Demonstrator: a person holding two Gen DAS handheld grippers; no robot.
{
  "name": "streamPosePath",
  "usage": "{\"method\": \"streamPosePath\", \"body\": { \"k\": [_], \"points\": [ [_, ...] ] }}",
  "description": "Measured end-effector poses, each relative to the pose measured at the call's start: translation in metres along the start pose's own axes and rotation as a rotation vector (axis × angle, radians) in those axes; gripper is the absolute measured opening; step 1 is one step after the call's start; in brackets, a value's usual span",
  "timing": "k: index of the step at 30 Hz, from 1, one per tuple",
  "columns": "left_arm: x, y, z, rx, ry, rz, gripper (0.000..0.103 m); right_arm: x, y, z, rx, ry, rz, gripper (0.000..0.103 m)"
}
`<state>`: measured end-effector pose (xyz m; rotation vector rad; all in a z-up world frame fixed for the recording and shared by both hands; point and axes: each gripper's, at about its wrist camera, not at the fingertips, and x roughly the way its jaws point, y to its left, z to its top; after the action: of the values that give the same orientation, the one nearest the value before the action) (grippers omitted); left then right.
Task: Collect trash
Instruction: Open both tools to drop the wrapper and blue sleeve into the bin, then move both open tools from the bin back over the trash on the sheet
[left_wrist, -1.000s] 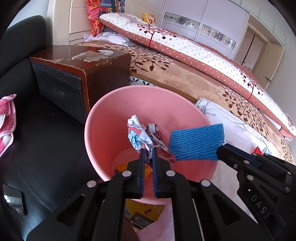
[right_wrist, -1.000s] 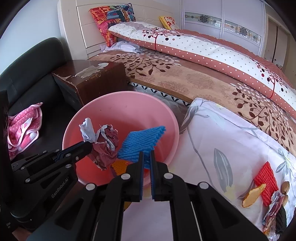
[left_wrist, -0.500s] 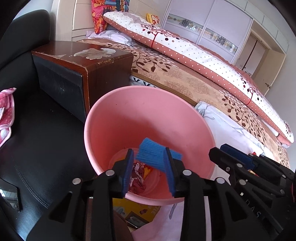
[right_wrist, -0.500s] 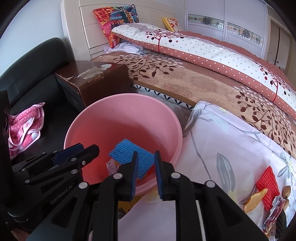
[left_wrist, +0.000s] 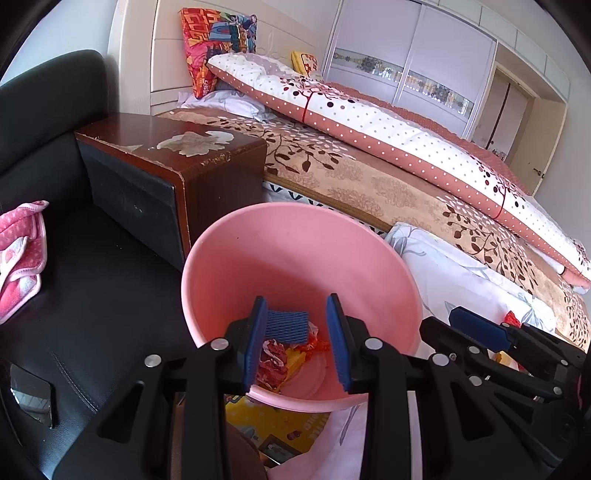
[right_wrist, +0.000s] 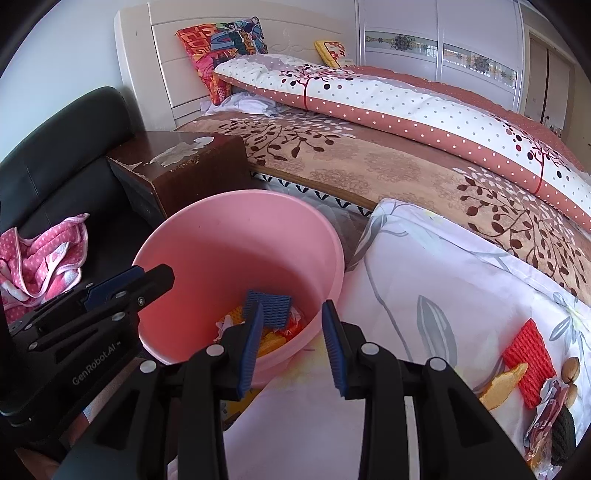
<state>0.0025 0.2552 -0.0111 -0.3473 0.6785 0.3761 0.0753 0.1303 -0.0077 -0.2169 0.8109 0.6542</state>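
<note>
Pink plastic basin, beside the dark wooden nightstand; in its bottom we log a blue foam net lying on crumpled wrappers; left gripper, fingers spread wide, nothing held, over the basin's near rim; right gripper, fingers likewise wide, nothing held, at the basin's right rim; on the floral sheet, near its right edge, red foam net, orange peel and nuts.
</note>
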Motion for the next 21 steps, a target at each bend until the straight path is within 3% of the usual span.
{"method": "streamPosePath", "body": {
  "k": [7,21],
  "points": [
    [-0.01,-0.005,-0.001,0.019,-0.033,0.036,0.033,-0.008,-0.002,-0.006,0.003,-0.007,0.001,0.033],
    [-0.023,-0.008,-0.001,0.028,-0.05,0.037,0.033,-0.022,0.004,-0.012,-0.01,-0.022,-0.005,0.033]
  ]
}}
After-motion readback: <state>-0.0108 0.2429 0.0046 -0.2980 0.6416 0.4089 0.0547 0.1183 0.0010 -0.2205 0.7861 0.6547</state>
